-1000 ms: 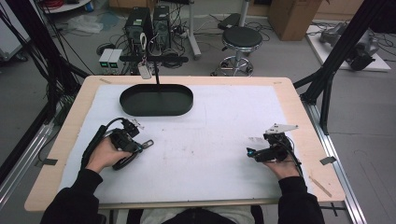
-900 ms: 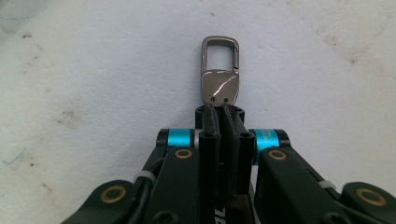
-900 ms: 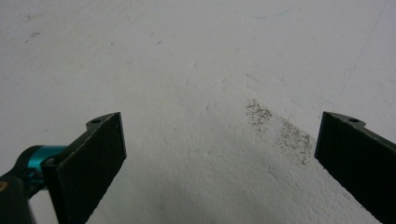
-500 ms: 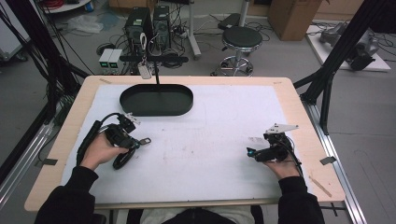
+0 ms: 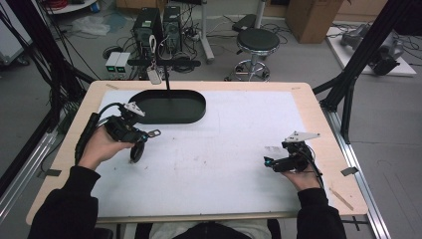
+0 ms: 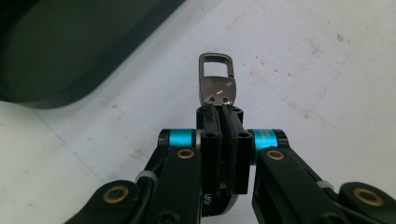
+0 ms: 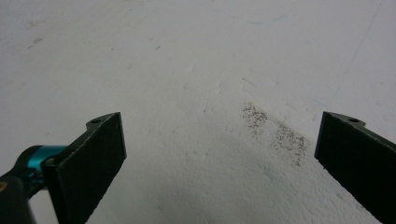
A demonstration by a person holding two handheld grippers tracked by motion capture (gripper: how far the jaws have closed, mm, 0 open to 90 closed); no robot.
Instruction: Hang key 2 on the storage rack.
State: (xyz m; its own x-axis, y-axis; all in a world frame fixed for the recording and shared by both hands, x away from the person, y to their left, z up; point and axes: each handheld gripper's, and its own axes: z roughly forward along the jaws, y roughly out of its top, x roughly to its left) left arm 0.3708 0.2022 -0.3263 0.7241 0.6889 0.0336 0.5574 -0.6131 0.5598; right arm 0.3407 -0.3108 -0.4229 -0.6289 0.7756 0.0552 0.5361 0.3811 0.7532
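High view: left gripper (image 5: 149, 134) holds a metal clasp (image 5: 154, 133) off the white table (image 5: 224, 169), strap loop (image 5: 137, 151) dangling below, near the dark oval tray (image 5: 171, 106) | Left gripper view: jaws pinched tight on the clasp (image 6: 216, 88) | Right gripper view: right gripper (image 7: 219, 154) jaws wide apart over bare table, nothing between.

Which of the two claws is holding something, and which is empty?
The left claw is clamped shut on a small metal clasp, near the dark oval tray. The right claw stands wide open above the white table cover, with nothing between its jaws.
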